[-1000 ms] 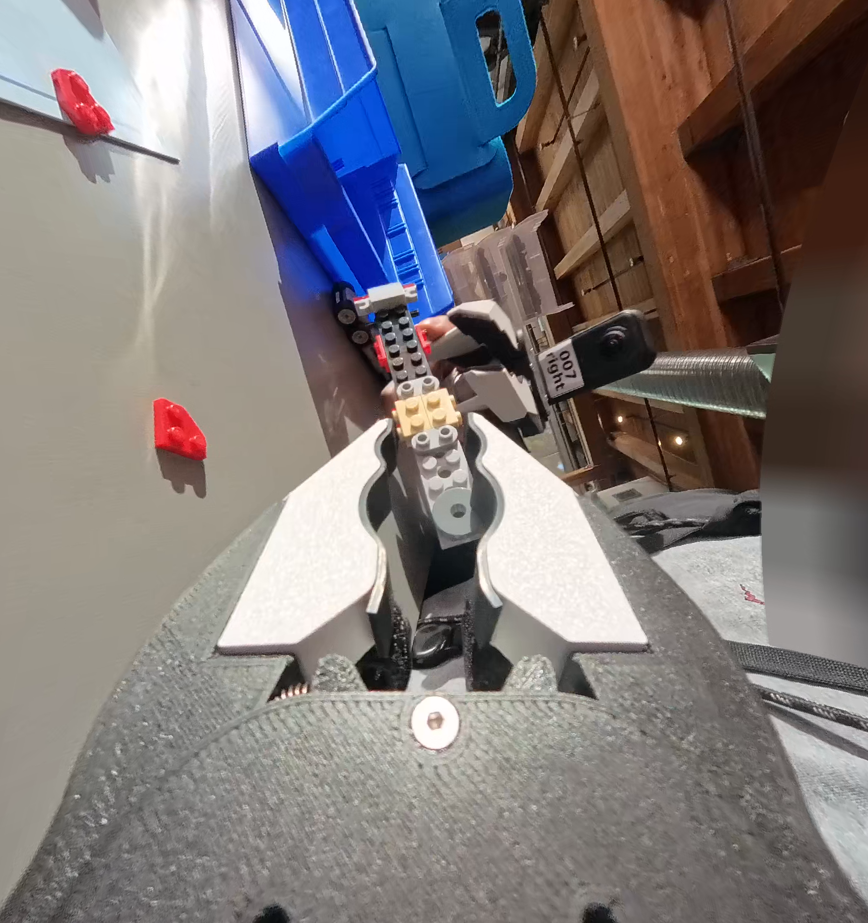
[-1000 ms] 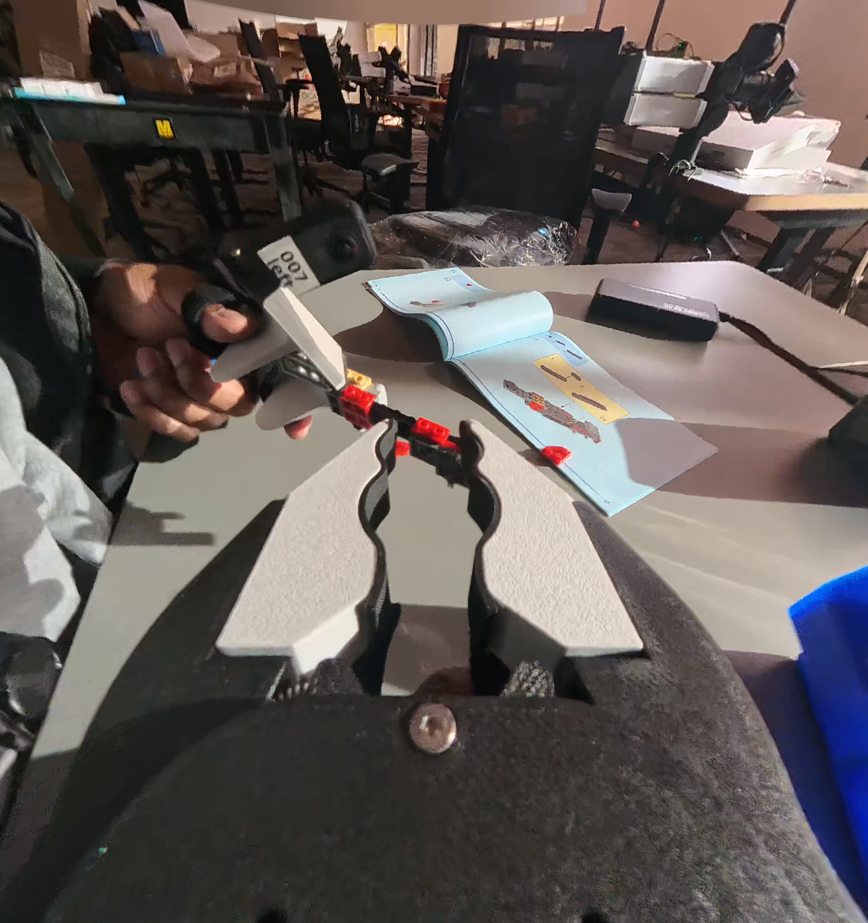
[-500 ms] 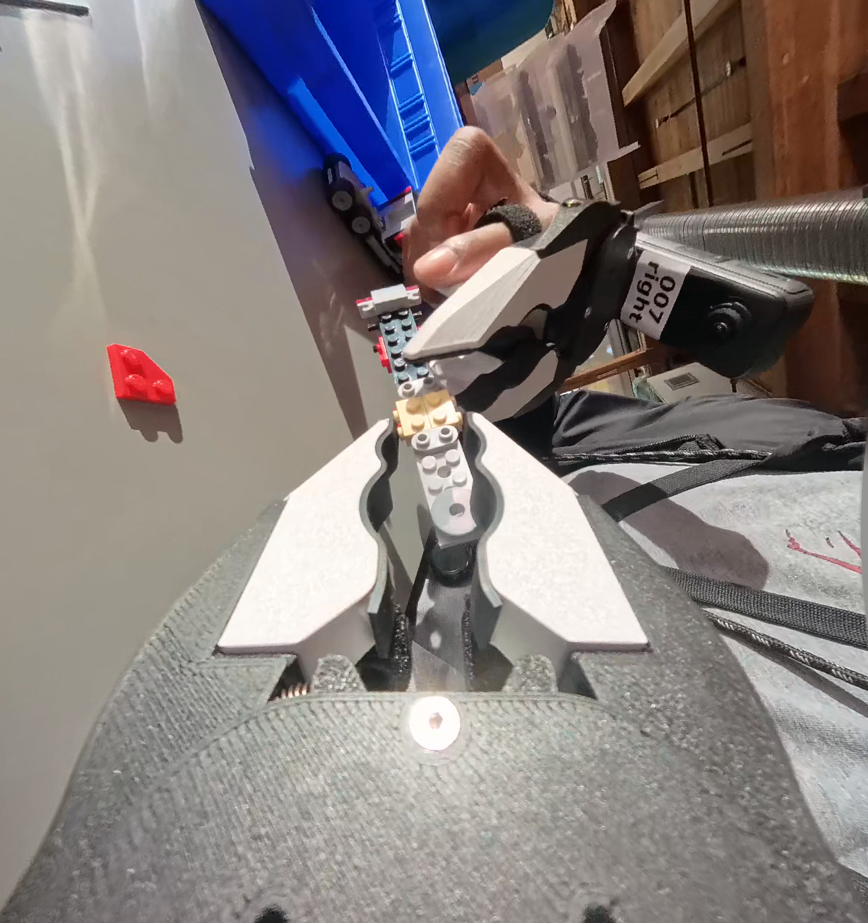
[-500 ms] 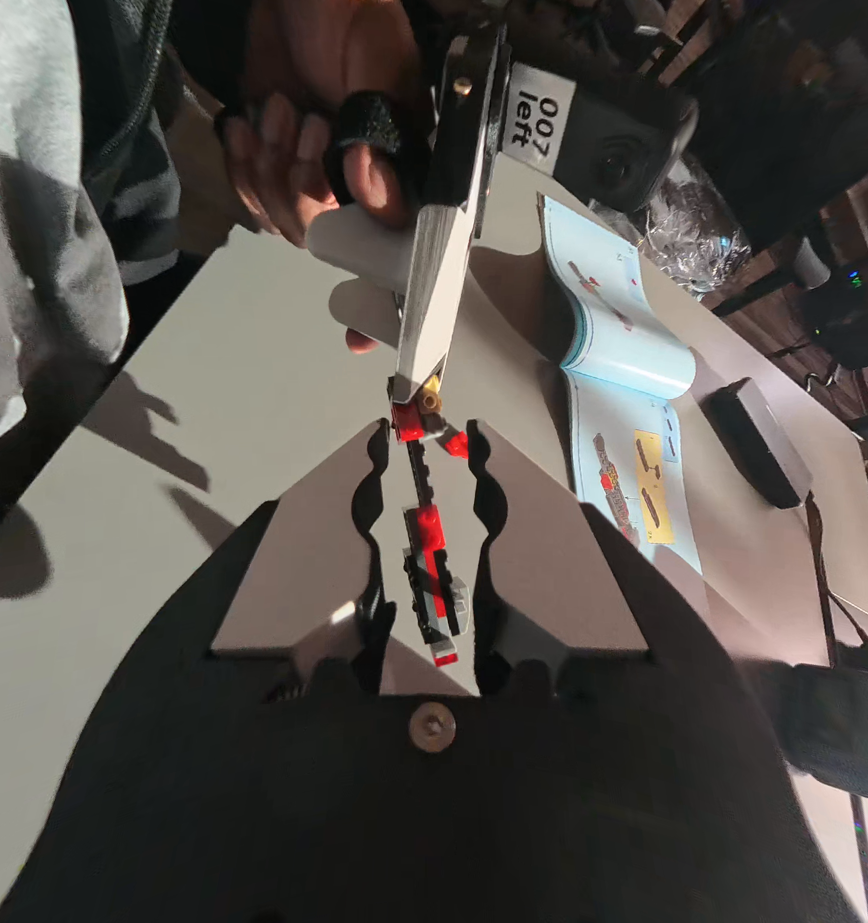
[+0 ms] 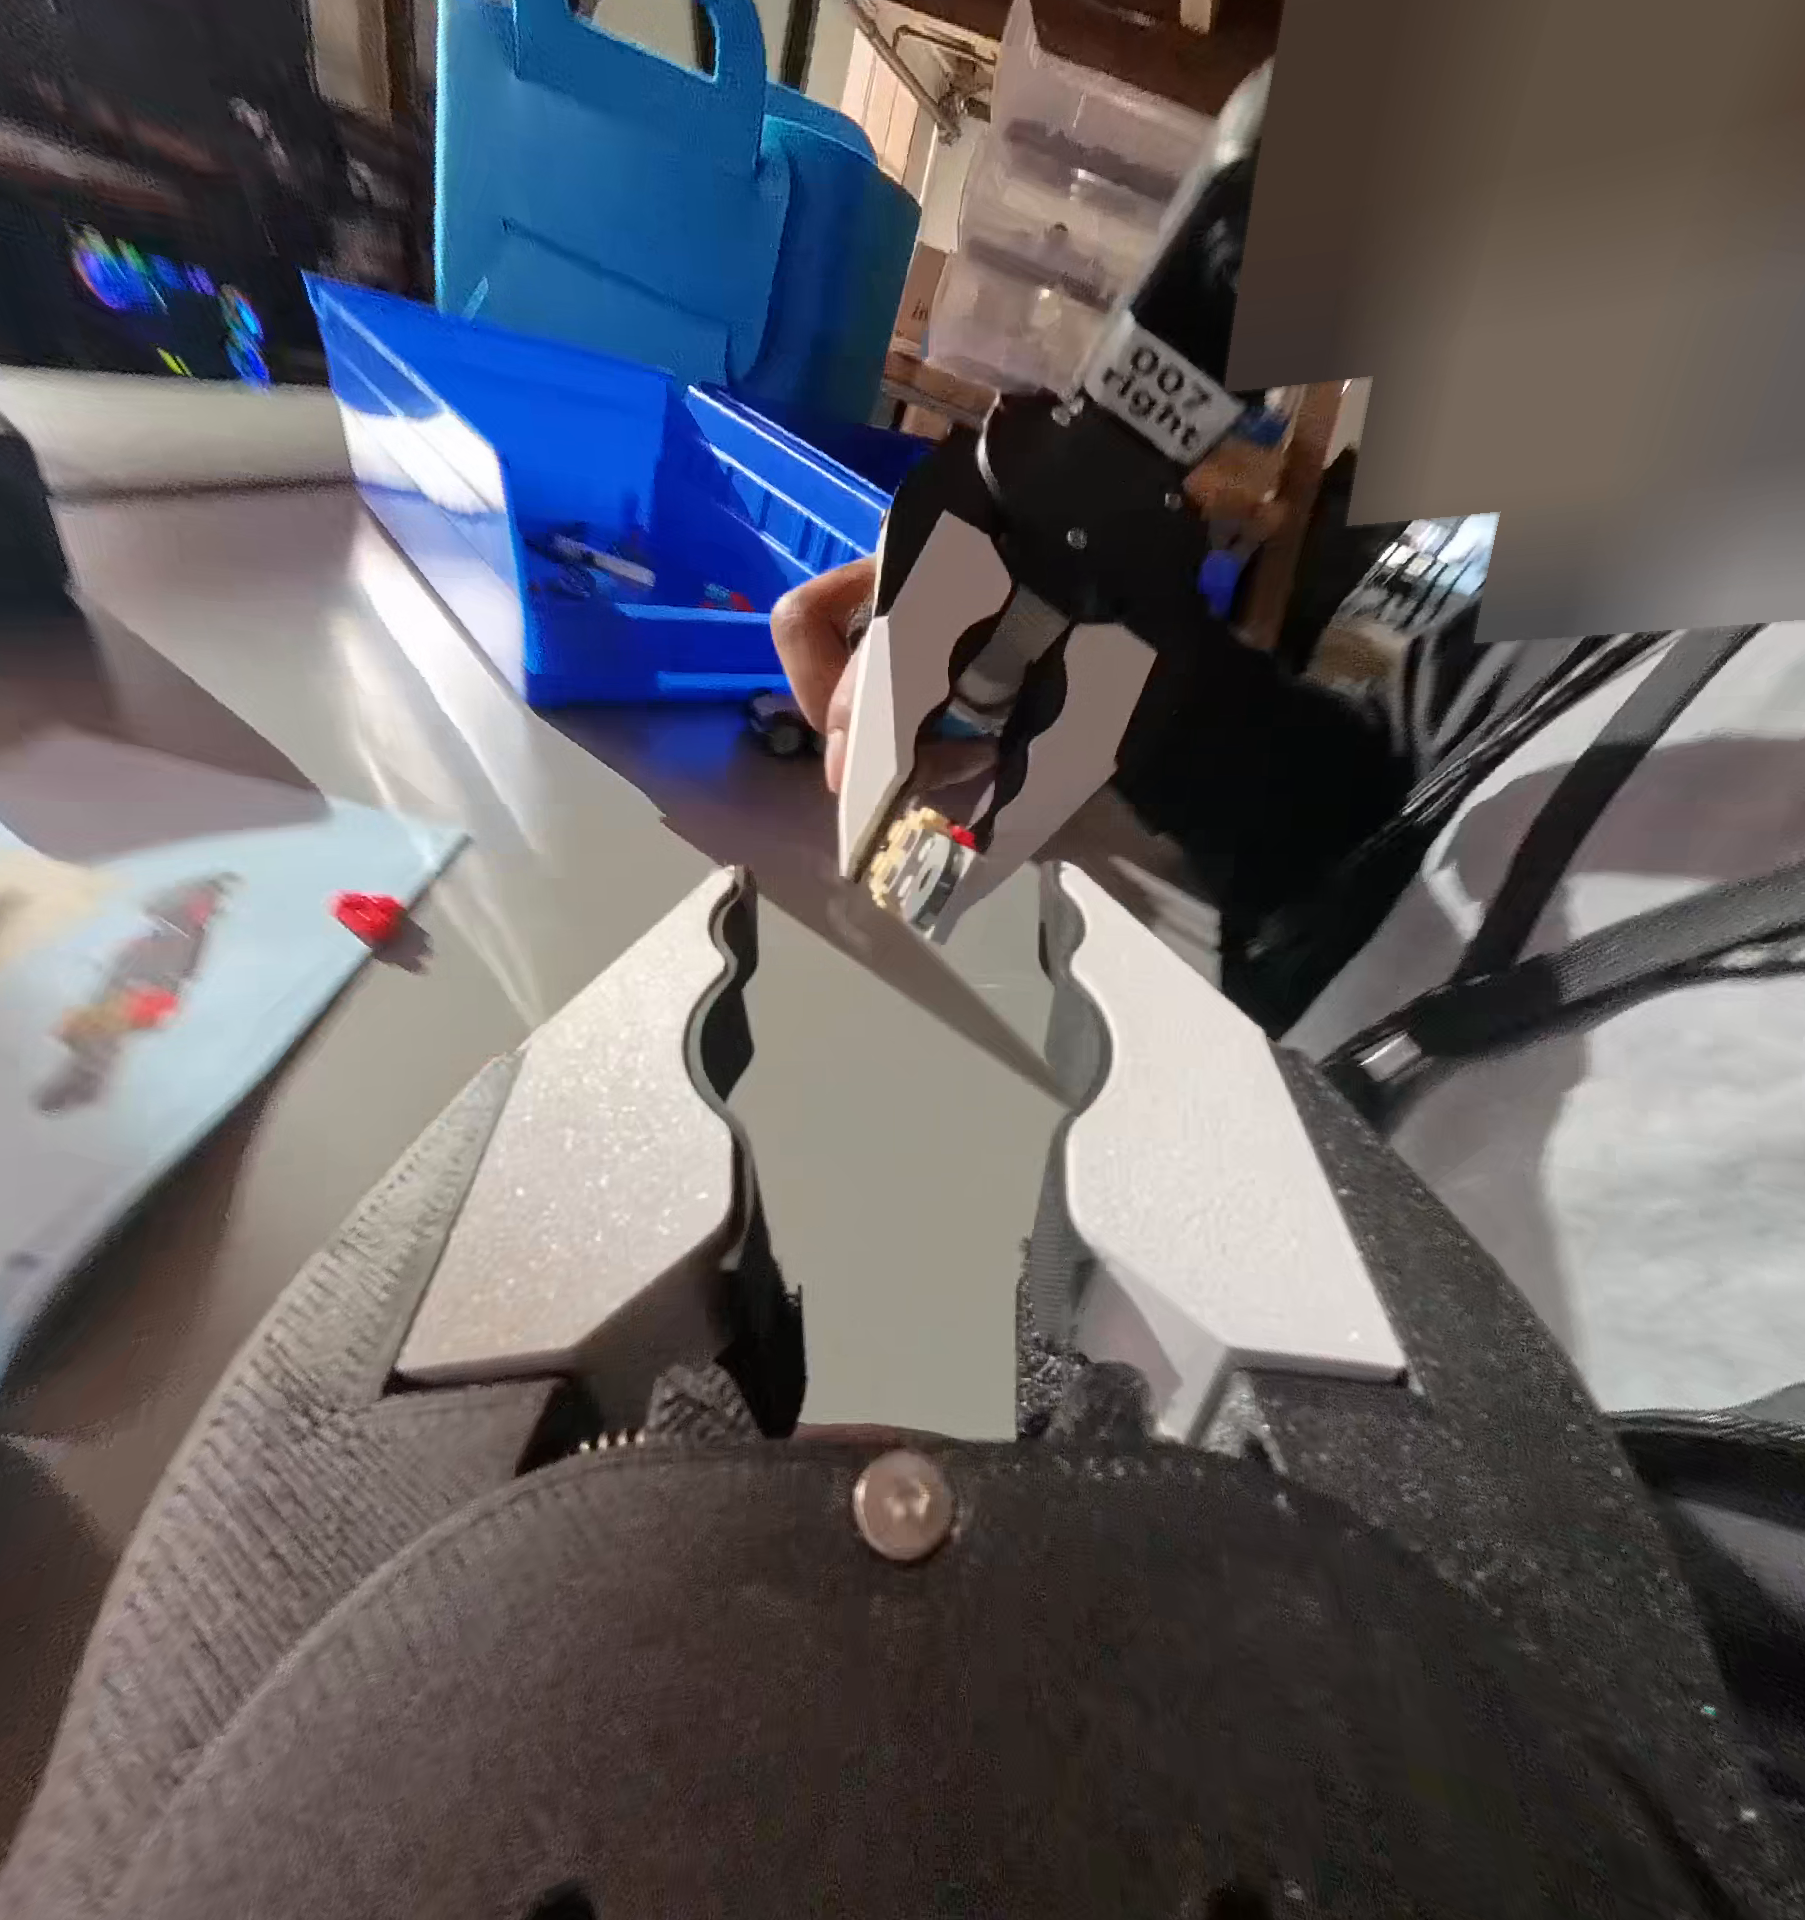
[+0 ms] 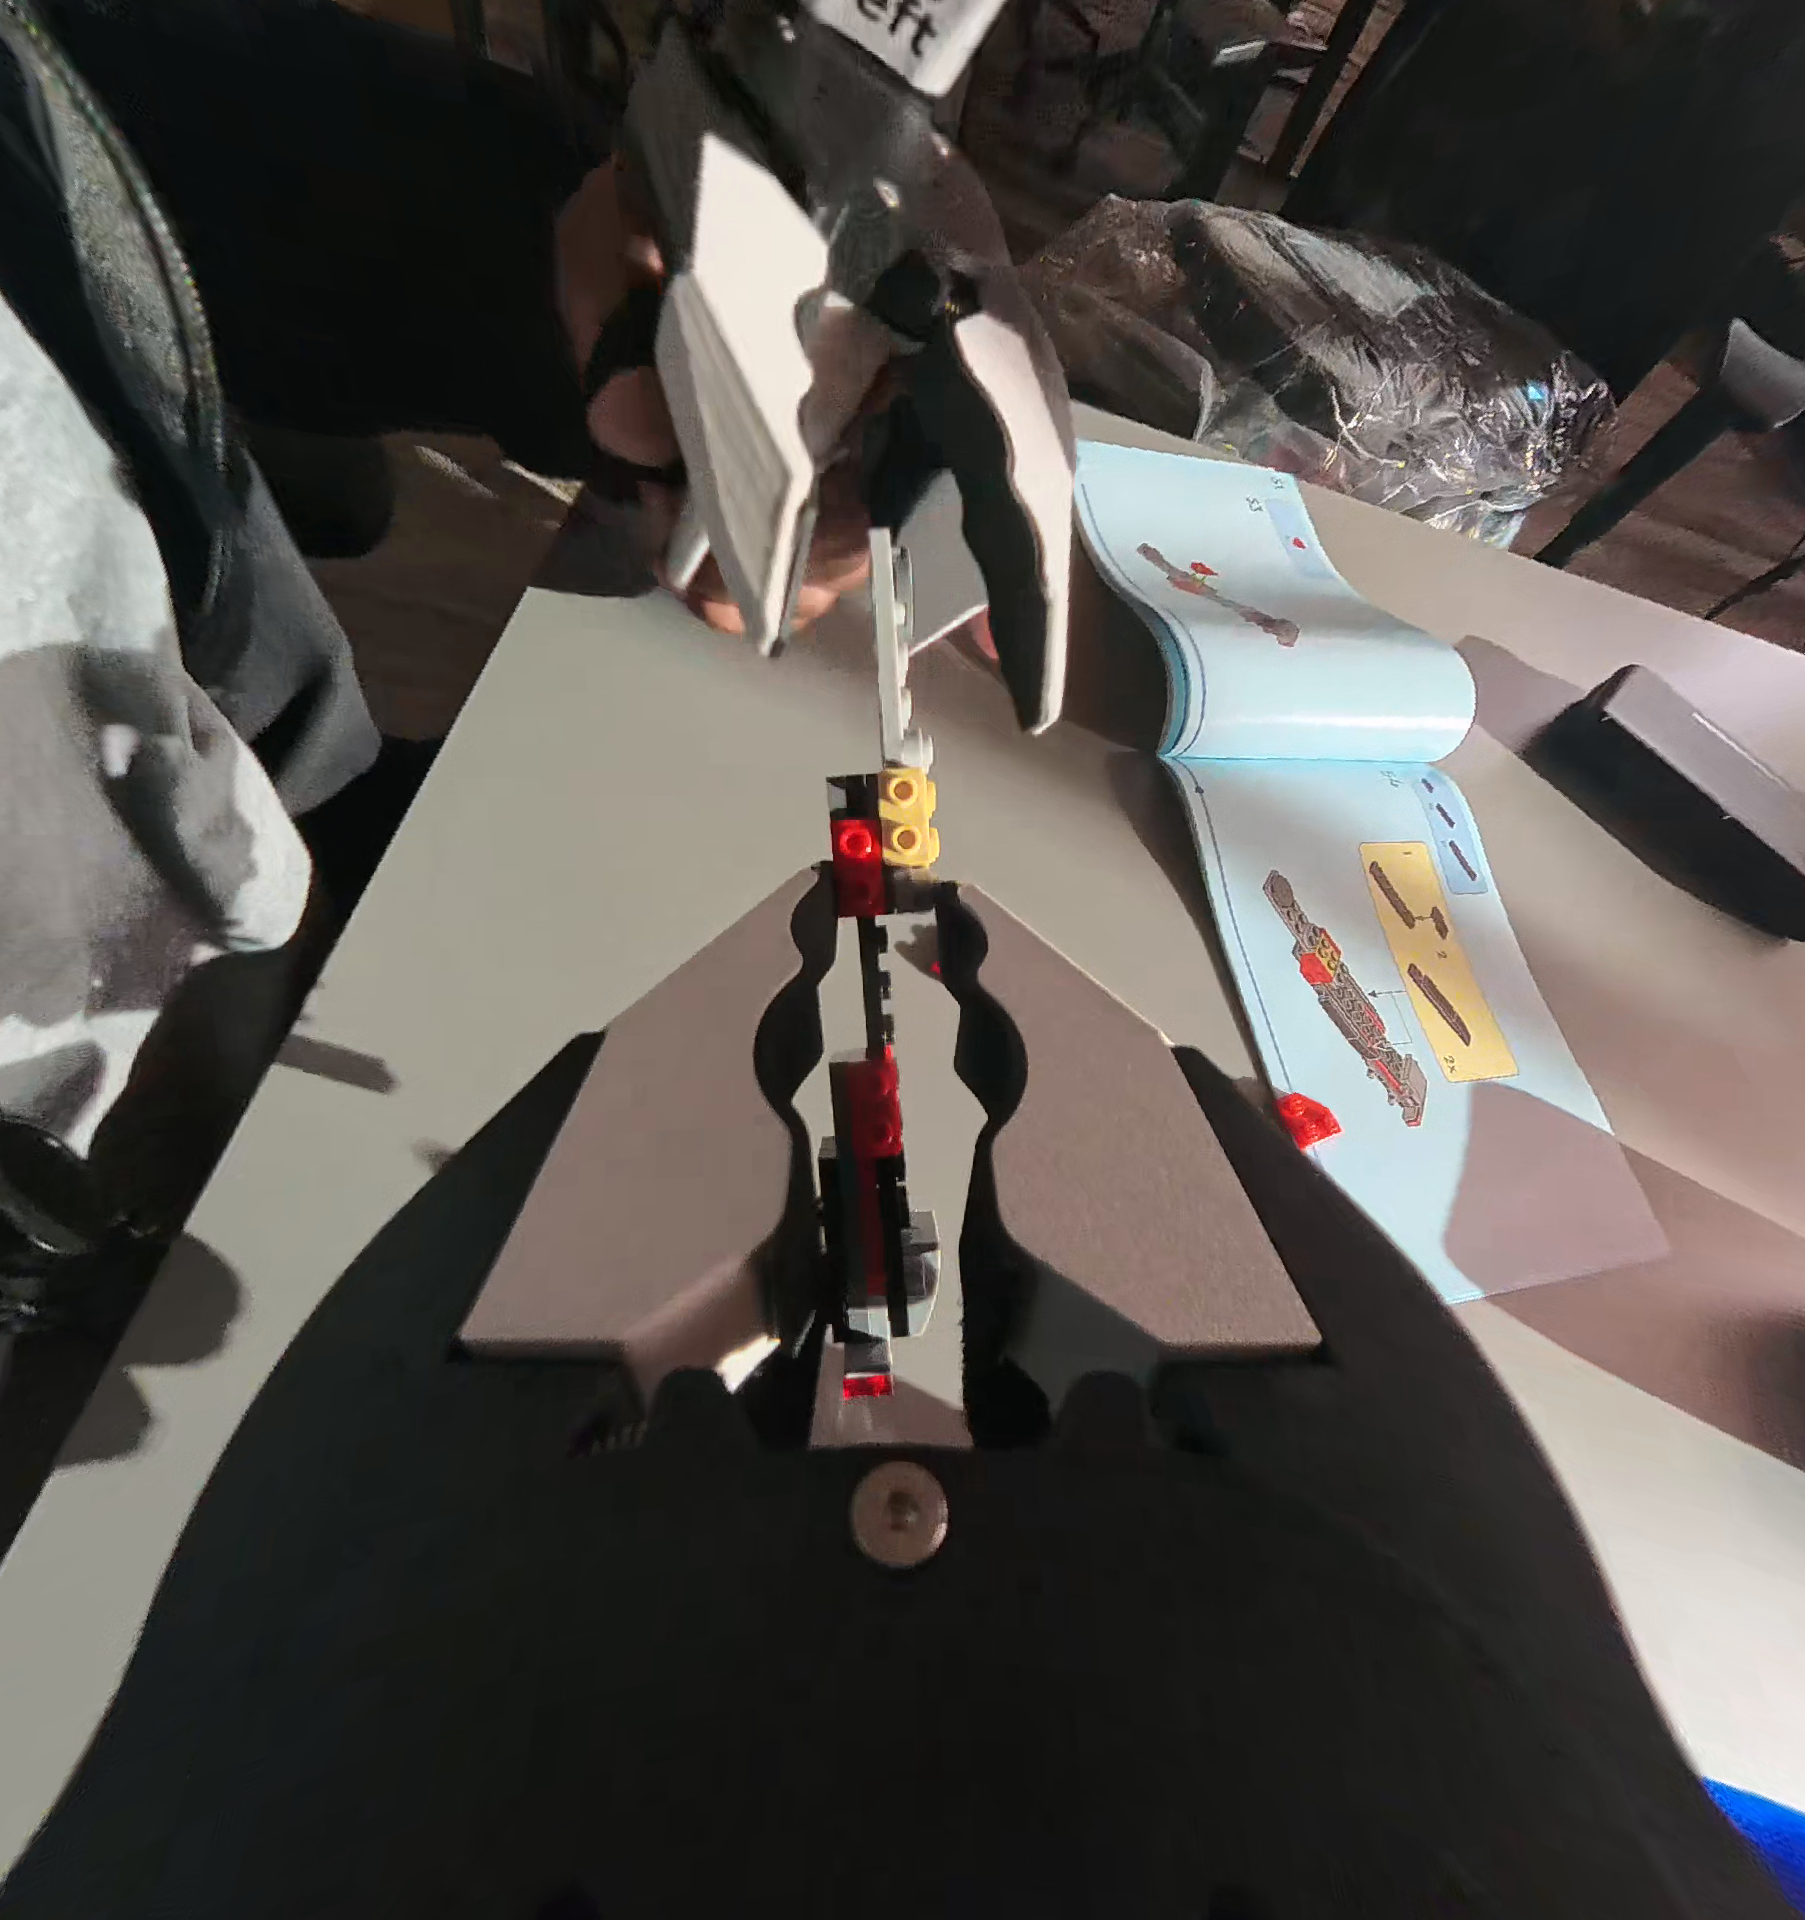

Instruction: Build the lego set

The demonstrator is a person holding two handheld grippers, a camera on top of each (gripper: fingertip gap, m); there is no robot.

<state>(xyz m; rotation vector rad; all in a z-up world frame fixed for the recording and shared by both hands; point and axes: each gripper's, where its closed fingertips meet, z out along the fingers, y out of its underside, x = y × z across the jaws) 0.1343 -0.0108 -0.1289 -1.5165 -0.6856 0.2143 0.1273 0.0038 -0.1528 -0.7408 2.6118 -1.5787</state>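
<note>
My right gripper (image 6: 885,894) is clamped on the lego build (image 6: 872,1101), a long dark strip with red and tan bricks that runs lengthwise between my fingers and juts past the tips. My left gripper (image 5: 893,904) stands wide, nothing between its fingers; in the right wrist view its spread fingers flank the build's pale grey far end, though contact cannot be judged (the angle hides it).

Surroundings on the grey table (image 6: 607,748):
- Open instruction booklet (image 6: 1397,935), pale blue, to the right of the build; one loose red piece (image 6: 1308,1120) lies on its near edge.
- Dark flat box (image 6: 1698,800) beyond the booklet, apart from it.
- Blue bin (image 5: 586,540) at the far side holding small parts, a lighter blue container (image 5: 607,187) behind it.
- A small wheeled piece (image 5: 778,722) just beside the bin's front.

The left wrist view is motion-blurred. A person's grey sleeve (image 6: 67,727) borders the table's left edge.
</note>
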